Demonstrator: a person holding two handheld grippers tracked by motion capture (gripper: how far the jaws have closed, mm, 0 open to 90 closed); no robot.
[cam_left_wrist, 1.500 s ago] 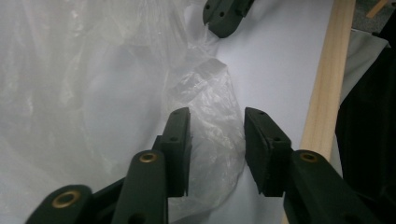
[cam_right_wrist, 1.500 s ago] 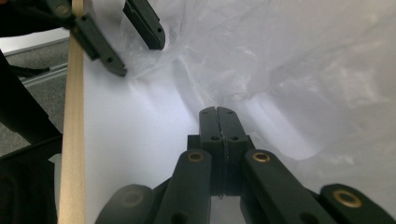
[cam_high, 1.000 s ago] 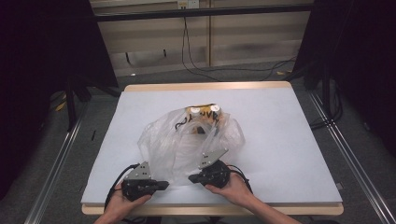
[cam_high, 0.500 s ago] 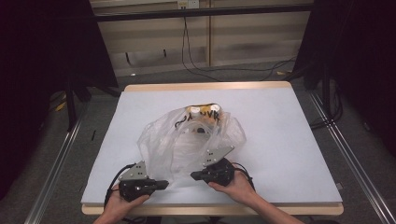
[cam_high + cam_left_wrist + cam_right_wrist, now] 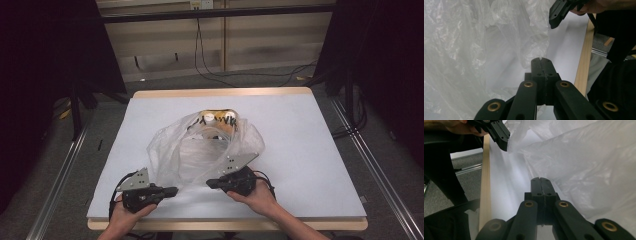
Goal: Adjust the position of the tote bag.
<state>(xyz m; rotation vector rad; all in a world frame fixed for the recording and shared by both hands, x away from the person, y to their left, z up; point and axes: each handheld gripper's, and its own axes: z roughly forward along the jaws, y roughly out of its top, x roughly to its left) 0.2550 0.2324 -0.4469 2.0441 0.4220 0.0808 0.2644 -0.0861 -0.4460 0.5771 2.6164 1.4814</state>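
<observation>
Bag: the clear bag (image 5: pixel 200 150) lies crumpled mid-table (image 5: pixel 310 150), mouth edge toward you, something yellow and white showing at its far end
Your left gripper (image 5: pixel 172 190): jaws clenched on a wisp of the bag's edge, near the table's front edge
Your right gripper (image 5: pixel 210 183): jaws pressed together at the bag's near edge; you cannot tell whether any film is pinched between them
Between them: bag edge and bare table
</observation>
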